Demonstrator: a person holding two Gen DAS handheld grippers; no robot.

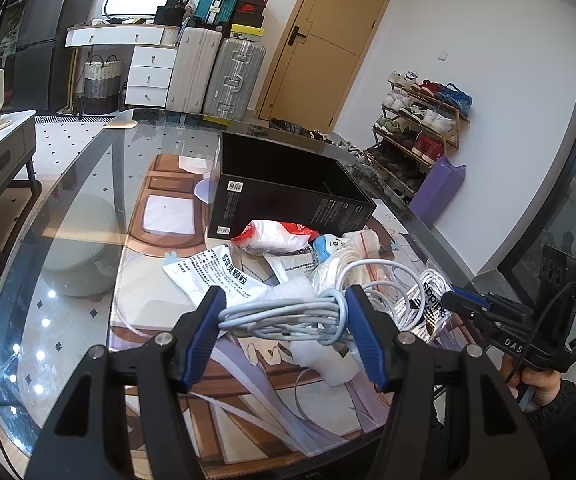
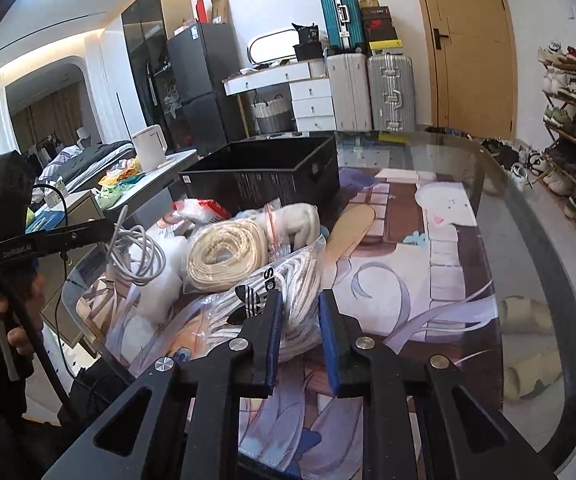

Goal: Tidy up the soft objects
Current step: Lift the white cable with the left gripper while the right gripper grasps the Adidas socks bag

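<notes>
- Holding a coil of pale grey cable (image 1: 288, 316) in my left gripper (image 1: 286, 336); the blue pads press on both ends of the bundle, which is lifted just over the counter (image 1: 68, 208).
- Right gripper (image 2: 299, 332) is clenched on a clear bag of white laces (image 2: 288, 300) with a black trefoil logo; the bag's plastic is pinched between the blue pads.
- No earlier view here, so only the current grip counts: bag edge sits between the pads, the rest bulges out to the left.
- Just behind that bag lies a zip bag holding a coil of cream rope (image 2: 228, 256), touching it.
- White foam pieces (image 1: 320, 356) lie under and beside the cable coil, on the printed mat (image 1: 248, 412).
- A white packet with black print (image 1: 216, 276) lies flat left of the pile; a red-and-white bag (image 1: 276, 236) sits behind it, against the box.
- Black box (image 1: 288, 196) stands open-topped at the far side of the pile, on the mat; I cannot tell what is inside.
- From my left camera the right gripper shows at the right edge, with a hand (image 1: 540, 384) below it.
- Mat covers the glass counter; the pile sits near its near right corner.
</notes>
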